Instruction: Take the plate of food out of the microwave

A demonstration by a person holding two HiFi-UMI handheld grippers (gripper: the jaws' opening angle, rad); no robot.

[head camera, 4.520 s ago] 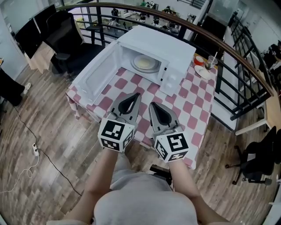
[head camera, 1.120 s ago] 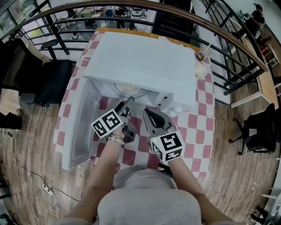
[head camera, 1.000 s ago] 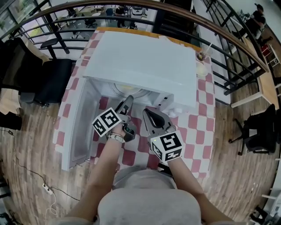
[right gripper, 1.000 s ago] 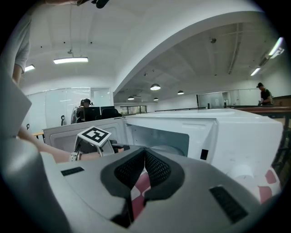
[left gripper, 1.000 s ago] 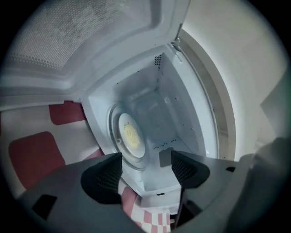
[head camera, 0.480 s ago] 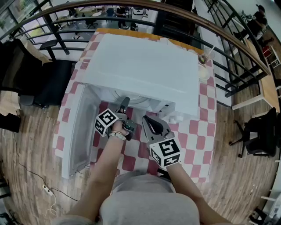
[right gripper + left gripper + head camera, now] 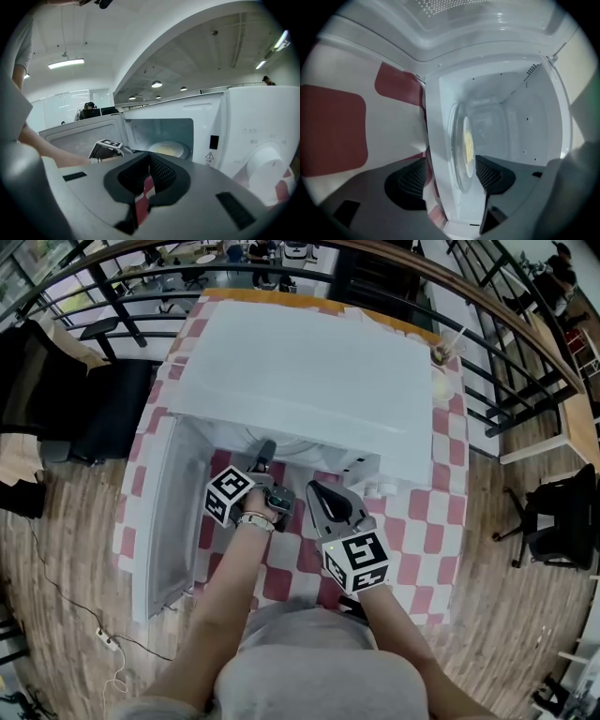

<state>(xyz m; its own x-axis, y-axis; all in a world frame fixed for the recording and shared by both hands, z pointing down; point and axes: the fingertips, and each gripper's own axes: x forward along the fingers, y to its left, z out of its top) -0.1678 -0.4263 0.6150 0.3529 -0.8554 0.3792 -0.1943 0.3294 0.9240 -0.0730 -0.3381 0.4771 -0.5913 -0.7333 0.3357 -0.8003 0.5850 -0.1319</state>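
Step in hand: the reach into the microwave (image 7: pixel 300 371) for the plate of food (image 7: pixel 467 143), grasp not yet made. My left gripper (image 7: pixel 263 457) is at the mouth of the microwave cavity, turned on its side. Its jaws are spread wide and pinch nothing. In the left gripper view one jaw sits inside the cavity, over the plate's near rim. The other sits outside the microwave's front sill, over the checked tablecloth (image 7: pixel 412 521). The plate lies on the cavity floor with a yellow patch of food at its middle. My right gripper (image 7: pixel 323 498) hangs in front of the microwave, outside it, below the control panel. Its jaws are pressed together with nothing between them, and only a sliver of red cloth shows beneath the pads. The door (image 7: pixel 169 512) is swung fully open to the microwave's left, so the path out looks free. Next move, as I judge it: bring both left jaws inside the cavity so the rim lies between them, close, then draw the plate out level so the food does not slide. Hard to make out: from the head view the microwave's top hides the plate almost entirely. I cannot tell whether the clear rim round the plate belongs to it or to a glass turntable beneath. What the food is, I cannot say.
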